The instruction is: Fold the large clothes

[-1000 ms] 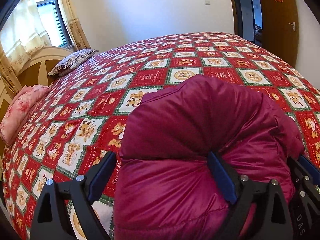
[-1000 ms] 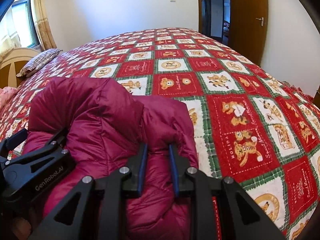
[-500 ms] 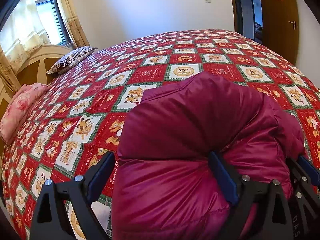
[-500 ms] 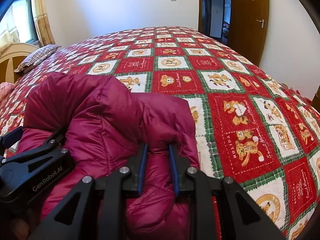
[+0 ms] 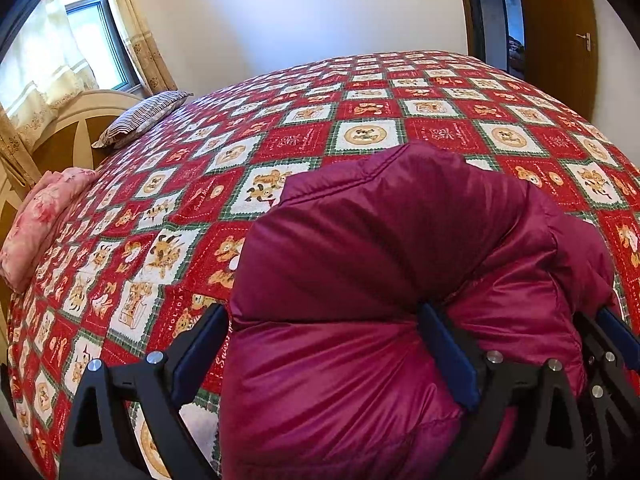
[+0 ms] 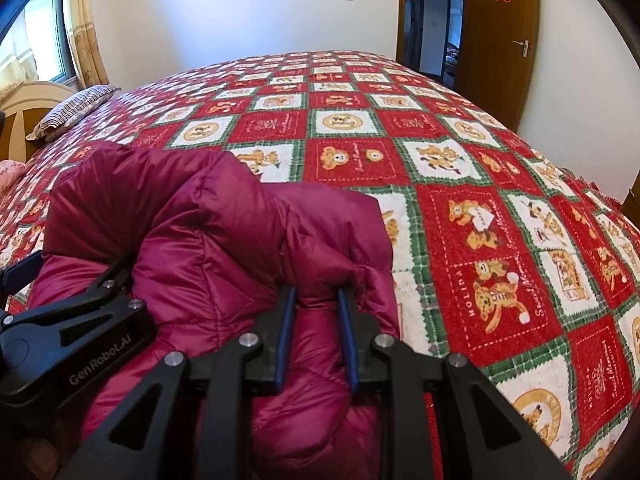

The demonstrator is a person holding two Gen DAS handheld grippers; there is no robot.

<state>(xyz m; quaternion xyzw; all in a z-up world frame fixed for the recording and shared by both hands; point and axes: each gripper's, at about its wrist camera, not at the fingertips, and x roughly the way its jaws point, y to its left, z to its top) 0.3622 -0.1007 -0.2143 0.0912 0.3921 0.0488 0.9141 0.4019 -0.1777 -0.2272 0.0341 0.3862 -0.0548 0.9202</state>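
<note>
A maroon puffer jacket point(image 5: 380, 280) lies bunched and folded over on the red patchwork bedspread point(image 5: 280, 136). My left gripper point(image 5: 324, 324) stands wide around a thick fold of the jacket, its jaws pressed into the padding. My right gripper point(image 6: 316, 300) is shut on a narrower fold at the jacket point(image 6: 200, 232)'s right edge. The left gripper's body point(image 6: 72, 340) shows at the left of the right wrist view, and the right gripper's edge point(image 5: 608, 344) at the right of the left wrist view.
A striped pillow point(image 5: 140, 116) and a pink pillow point(image 5: 44, 216) lie by the headboard point(image 5: 60, 128) at the left. A brown door point(image 6: 500, 40) stands past the bed point(image 6: 480, 208) at the far right. A curtained window point(image 5: 80, 40) is at the upper left.
Both views sit a little lower and closer to the bed, with the jacket fold still held in both grippers. The jaws have not changed.
</note>
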